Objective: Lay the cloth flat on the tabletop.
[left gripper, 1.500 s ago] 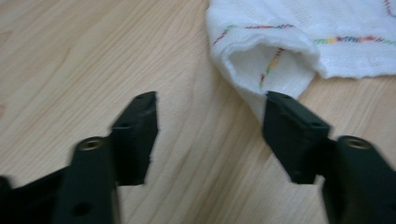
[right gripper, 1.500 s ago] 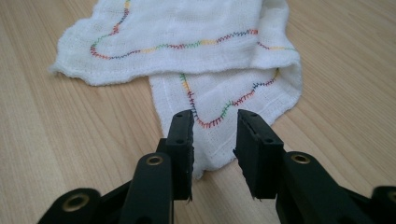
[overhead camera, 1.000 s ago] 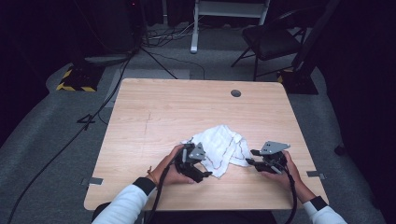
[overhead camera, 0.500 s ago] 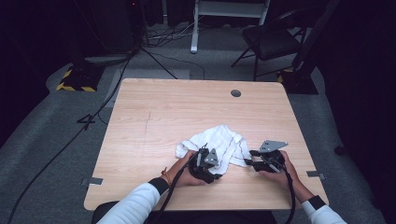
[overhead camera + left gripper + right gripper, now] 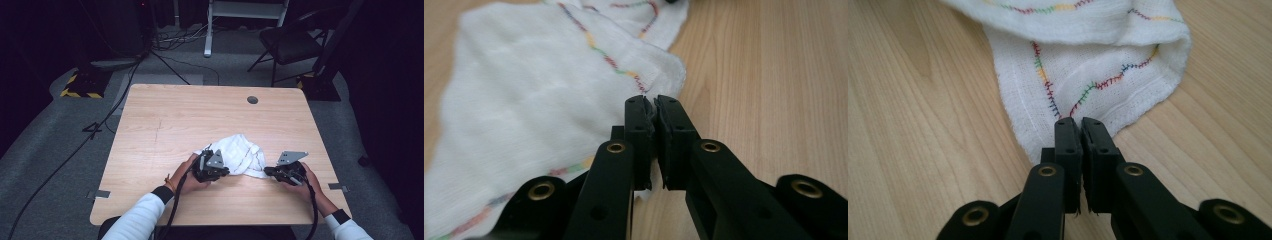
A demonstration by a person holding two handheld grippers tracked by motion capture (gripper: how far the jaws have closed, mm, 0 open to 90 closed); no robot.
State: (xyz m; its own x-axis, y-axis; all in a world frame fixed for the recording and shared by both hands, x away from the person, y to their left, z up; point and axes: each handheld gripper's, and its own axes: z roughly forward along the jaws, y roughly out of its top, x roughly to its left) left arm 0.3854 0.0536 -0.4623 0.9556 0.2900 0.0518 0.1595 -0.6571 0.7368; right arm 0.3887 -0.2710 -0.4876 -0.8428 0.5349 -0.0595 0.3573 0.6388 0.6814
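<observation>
A white cloth with multicoloured stitching lies crumpled on the near middle of the wooden table. My left gripper sits at the cloth's near left edge. In the left gripper view its jaws have just been closing and now pinch the hem of the cloth at the left gripper's tips. My right gripper is at the cloth's near right corner. Its jaws have just been closing too, and in the right gripper view the right gripper clamps the corner of the cloth.
A round cable hole is in the table's far right part. Beyond the table stand a black chair and a white stand, with cables on the grey floor. Bare wood lies to the left and far side of the cloth.
My left gripper has shifted right from beside the cloth onto its near edge, and the cloth's left part has bunched in. The right gripper has stayed in place.
</observation>
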